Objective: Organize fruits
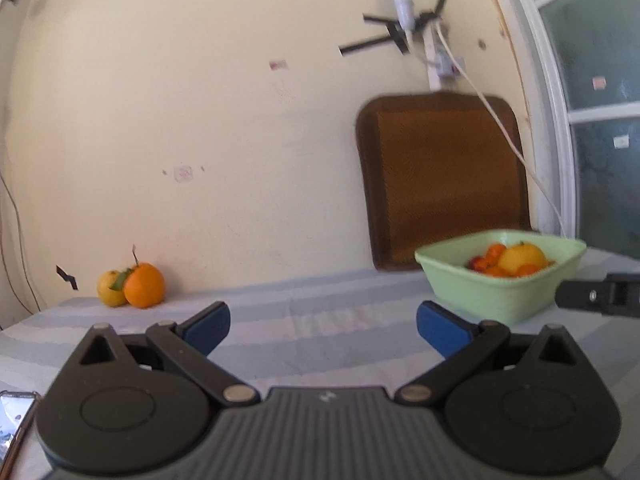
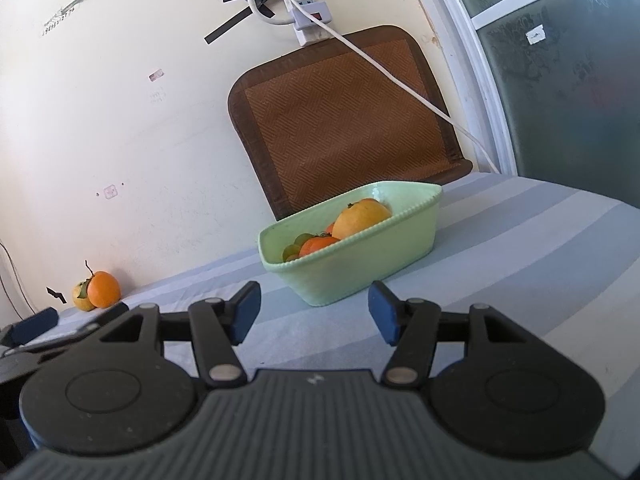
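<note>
A pale green basin (image 1: 496, 296) (image 2: 372, 264) stands on the striped cloth with a big yellow-orange fruit (image 1: 522, 256) (image 2: 362, 214), small oranges (image 2: 316, 245) and green fruit (image 2: 294, 249) in it. By the wall at the left sit an orange (image 1: 144, 285) (image 2: 103, 289) with a stem and a yellow fruit (image 1: 111, 289) (image 2: 81, 295) touching it. My left gripper (image 1: 323, 326) stands open and empty over the cloth, well short of both. My right gripper (image 2: 314, 312) is open and empty just in front of the basin's near wall.
A brown woven mat (image 1: 444, 180) (image 2: 344, 120) leans on the wall behind the basin. A white cable (image 2: 400, 80) runs down from a power strip (image 2: 308, 16). A phone (image 1: 16, 424) lies at the lower left. The other gripper's finger (image 1: 596, 294) shows at the right edge.
</note>
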The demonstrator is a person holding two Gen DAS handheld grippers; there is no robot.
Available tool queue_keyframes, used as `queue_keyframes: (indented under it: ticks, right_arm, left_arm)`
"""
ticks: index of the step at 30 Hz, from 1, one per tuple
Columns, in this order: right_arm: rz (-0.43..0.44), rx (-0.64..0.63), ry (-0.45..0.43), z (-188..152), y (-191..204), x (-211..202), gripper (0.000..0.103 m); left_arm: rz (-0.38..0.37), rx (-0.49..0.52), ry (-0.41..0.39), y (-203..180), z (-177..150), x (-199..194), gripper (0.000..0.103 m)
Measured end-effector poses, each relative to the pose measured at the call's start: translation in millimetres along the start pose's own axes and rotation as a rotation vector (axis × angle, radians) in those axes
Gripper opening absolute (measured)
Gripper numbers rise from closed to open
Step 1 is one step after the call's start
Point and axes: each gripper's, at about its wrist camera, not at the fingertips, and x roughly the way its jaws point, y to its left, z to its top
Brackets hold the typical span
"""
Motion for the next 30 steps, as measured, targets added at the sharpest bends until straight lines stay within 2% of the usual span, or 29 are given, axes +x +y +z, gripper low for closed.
queue_keyframes:
  ticks: [4,9,12,17,23,30]
  right_arm:
    - [0.005,-0.009,0.004,0.1,0.9,0.4,0.062]
    - [0.006,-0.012,0.011,0.9,0.8,2.2,0.062]
    - [0.005,-0.015,0.015,1.0,1.3,3.1,0.062]
    - [0.001,-0.023,0.023,0.7,2.9,5.3,0.062]
    - [-0.002,-0.024,0.021,0.0,3.2,5.1,0.063]
    - [-0.007,-0.026,0.014,-0.4,4.1,4.4,0.066]
  left_arm:
    - [-0.022,0.016,0.075,-1.9,3.5,15.0,0.103]
    - [-0.092,-0.049,0.131,0.4,8.6,28.9,0.103]
    - [-0.099,-0.016,0.162,-5.3,6.1,34.0,0.103]
    - [-0.102,-0.005,0.178,-6.3,4.3,34.5,0.103]
    - [-0.107,-0.036,0.196,0.3,3.9,36.5,0.103]
    - [-0.103,-0.021,0.187,-1.3,3.9,34.5,0.103]
